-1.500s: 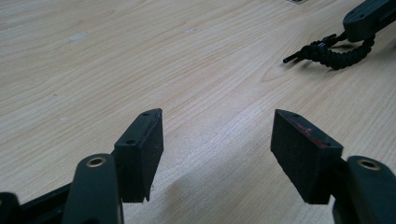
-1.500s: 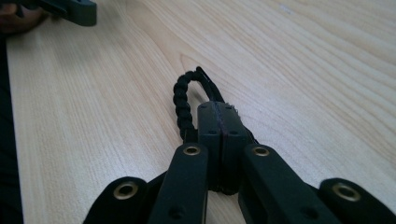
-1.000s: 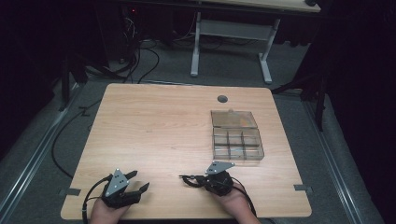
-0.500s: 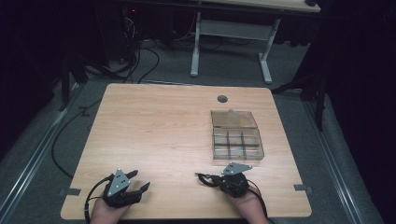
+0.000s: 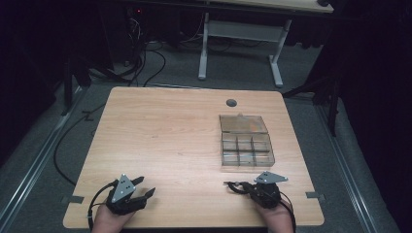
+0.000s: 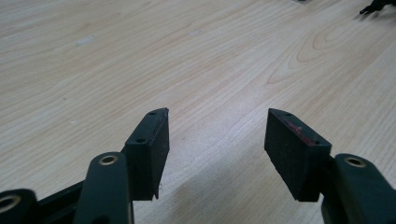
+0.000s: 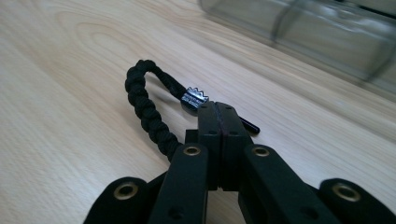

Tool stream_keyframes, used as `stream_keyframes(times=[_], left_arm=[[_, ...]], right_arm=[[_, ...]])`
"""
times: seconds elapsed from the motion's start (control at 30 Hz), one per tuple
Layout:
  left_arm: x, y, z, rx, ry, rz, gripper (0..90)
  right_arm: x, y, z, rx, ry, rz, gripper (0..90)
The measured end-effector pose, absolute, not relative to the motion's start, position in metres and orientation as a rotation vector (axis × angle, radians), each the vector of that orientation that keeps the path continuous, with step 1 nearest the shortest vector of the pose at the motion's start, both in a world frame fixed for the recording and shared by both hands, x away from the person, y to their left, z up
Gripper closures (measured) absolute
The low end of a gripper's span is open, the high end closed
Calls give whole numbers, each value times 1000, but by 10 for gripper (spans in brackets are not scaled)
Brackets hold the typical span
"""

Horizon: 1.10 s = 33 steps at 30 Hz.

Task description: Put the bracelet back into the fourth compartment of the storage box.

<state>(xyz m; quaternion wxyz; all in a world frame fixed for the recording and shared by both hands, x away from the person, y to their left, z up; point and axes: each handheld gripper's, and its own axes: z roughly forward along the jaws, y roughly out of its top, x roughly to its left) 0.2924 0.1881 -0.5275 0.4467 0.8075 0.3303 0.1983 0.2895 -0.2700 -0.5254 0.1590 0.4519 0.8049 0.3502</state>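
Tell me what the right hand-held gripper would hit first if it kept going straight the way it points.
Probably nothing: the right hand-held gripper, shut on a black braided cord, points left along bare table. The clear plastic box sits off to its side.

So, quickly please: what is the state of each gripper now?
Left gripper: open, nothing between its jaws, low over the table.
Right gripper: shut on a black braided bracelet, near the clear box.
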Motion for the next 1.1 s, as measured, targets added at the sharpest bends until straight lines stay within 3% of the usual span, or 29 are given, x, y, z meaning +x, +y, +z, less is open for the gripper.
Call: stream_keyframes(times=[0.43,1.1], left_arm=[[296,188,-533,1991,836,526,392],[296,186,-533,2002,835,526,371]], right_arm=[[288,-300,-515,1341,2175,1026,900],[273,-294,-524,1354,2226,980,897]])
